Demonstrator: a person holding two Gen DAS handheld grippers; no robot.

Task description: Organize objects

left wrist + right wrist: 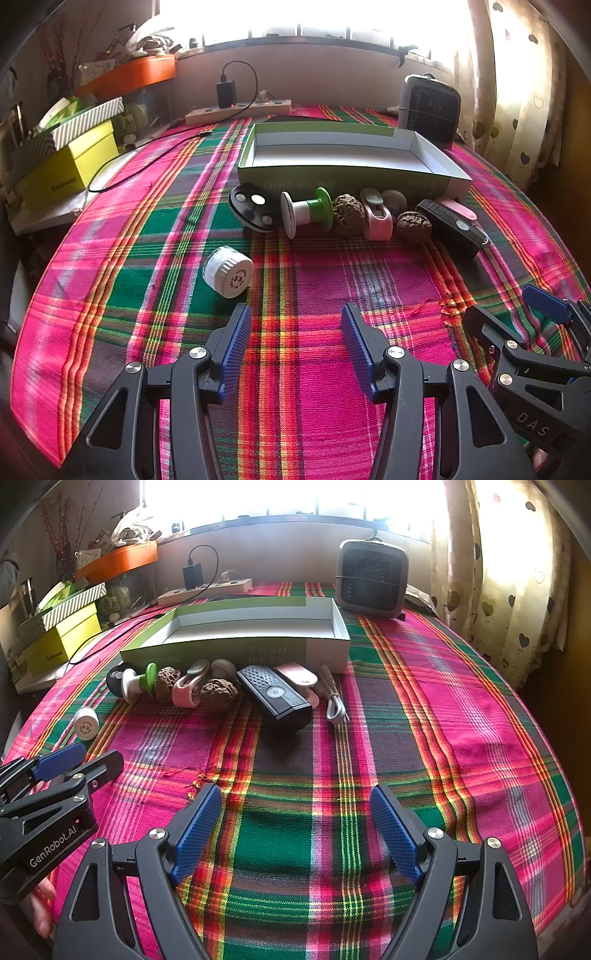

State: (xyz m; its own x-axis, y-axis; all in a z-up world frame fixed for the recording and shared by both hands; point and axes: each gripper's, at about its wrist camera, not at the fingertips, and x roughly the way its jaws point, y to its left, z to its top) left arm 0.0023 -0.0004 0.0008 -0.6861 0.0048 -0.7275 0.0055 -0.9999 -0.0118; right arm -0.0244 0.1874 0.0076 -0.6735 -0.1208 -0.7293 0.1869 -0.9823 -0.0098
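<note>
An open, empty green-and-white box [343,155] [243,627] lies on the plaid cloth. In front of it sits a row of small things: a black disc [251,208], a green-and-white spool [306,212] [138,683], two walnuts [349,214] [218,694], a pink clip [376,218] [186,690], a black device [452,225] [277,698] and a white cable [334,701]. A white capped bottle [229,271] [85,723] lies apart, just ahead and left of my left gripper [295,332]. Both grippers are open and empty; the right gripper [295,812] hovers over bare cloth.
A small grey fan heater [430,107] [373,578] stands behind the box at the right. A power strip with charger [238,107] [207,585] lies at the back. Stacked yellow and striped boxes [66,155] stand left. A curtain [498,572] hangs right.
</note>
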